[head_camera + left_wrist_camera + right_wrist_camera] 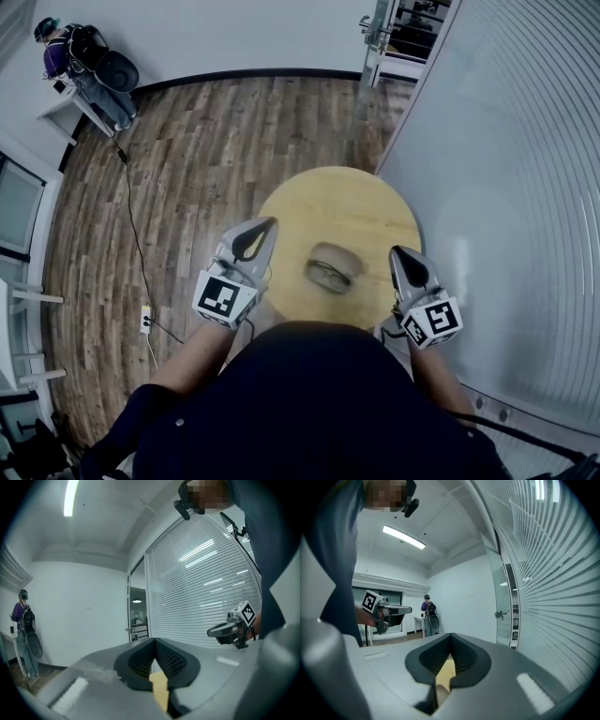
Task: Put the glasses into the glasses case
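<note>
A grey-brown oval glasses case (330,267) lies in the middle of a round wooden table (366,211). A darker shape at its near end may be the glasses; it is too small to tell. My left gripper (270,225) hovers at the table's left edge, to the left of the case, shut with nothing in it (153,641). To the right of the case, near the table's right edge, my right gripper (394,251) is likewise shut and empty (450,635). Both point level, away from me. Each gripper view shows the other gripper: the right gripper (219,631) and the left gripper (404,610).
A glass wall with blinds (506,187) runs close along the table's right side. The floor is wood (206,159), with a cable and power strip (146,319) at the left. A person with a backpack (80,61) stands at a white desk far left. A door (380,37) is at the back.
</note>
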Available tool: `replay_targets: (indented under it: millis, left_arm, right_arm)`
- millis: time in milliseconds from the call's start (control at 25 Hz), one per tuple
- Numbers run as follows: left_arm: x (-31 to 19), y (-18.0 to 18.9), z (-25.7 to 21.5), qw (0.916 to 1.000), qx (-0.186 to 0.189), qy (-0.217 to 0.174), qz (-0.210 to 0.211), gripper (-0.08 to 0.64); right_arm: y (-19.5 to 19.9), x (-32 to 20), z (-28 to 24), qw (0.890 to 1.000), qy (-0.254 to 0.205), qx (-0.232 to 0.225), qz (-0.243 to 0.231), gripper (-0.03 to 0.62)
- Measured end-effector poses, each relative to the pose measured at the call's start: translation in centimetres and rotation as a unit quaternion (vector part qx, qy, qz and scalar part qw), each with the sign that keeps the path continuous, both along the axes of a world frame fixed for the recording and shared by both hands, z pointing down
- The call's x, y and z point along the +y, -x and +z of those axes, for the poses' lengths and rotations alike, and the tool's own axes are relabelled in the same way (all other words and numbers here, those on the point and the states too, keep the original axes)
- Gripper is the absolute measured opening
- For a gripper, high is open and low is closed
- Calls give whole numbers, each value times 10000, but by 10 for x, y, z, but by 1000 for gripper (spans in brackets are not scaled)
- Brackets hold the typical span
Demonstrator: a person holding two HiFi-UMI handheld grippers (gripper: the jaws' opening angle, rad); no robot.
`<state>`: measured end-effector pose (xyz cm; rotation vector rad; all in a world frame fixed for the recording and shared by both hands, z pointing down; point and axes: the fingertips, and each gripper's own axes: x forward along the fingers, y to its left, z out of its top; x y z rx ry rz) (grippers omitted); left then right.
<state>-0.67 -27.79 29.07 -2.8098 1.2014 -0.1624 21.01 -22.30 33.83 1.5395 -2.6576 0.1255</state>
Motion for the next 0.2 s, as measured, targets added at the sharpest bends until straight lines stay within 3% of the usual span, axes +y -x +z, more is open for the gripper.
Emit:
replay_targets:
  millis: [200]
  left_arm:
    - [-1, -6, 0, 9999, 112, 25, 108, 5]
  right_arm:
    - [7, 0, 3, 9996, -66, 261, -41, 9]
